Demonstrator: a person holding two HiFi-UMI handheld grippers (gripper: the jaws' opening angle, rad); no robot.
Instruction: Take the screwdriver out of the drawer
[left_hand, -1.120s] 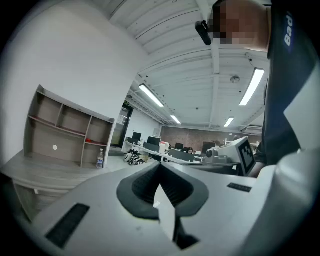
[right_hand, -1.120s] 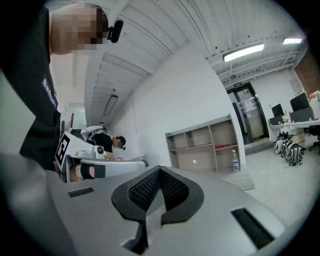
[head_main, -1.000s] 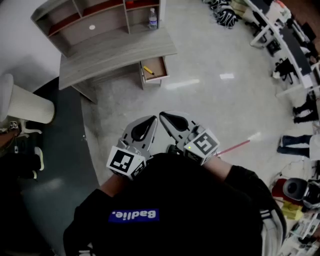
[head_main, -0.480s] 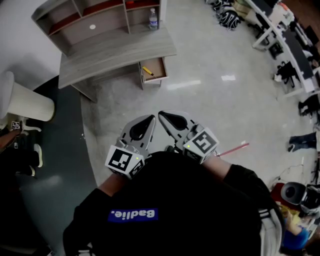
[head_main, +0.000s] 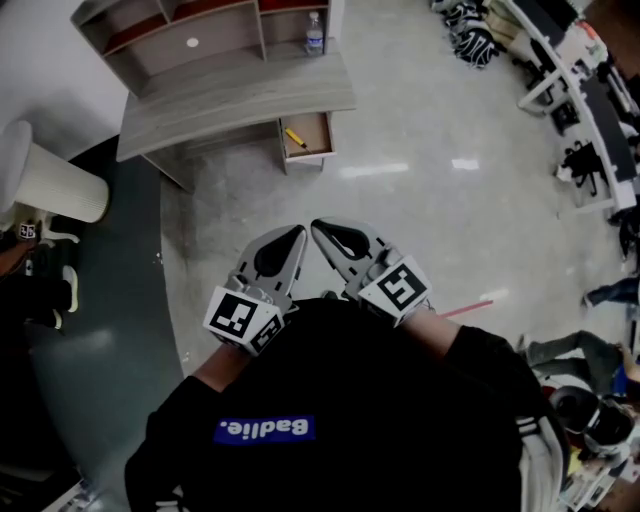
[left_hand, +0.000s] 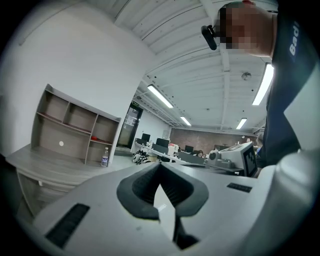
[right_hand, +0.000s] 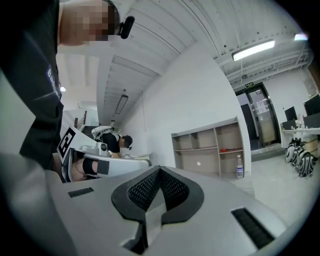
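Head view: screwdriver (head_main: 295, 137) lies in open drawer (head_main: 316, 129), far end, under desk (head_main: 240, 95). Left gripper (head_main: 296, 235), right gripper (head_main: 322, 228) both clenched, empty, near body, well apart from drawer. Approach, grasp, lift-out all remain.

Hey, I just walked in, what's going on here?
A person holds a two-jaw gripper in each hand, close in front of the chest. The left gripper and right gripper are both shut and empty, pointing toward a desk across the floor. Its drawer is open, with a yellow screwdriver lying inside. Neither gripper has reached it yet.
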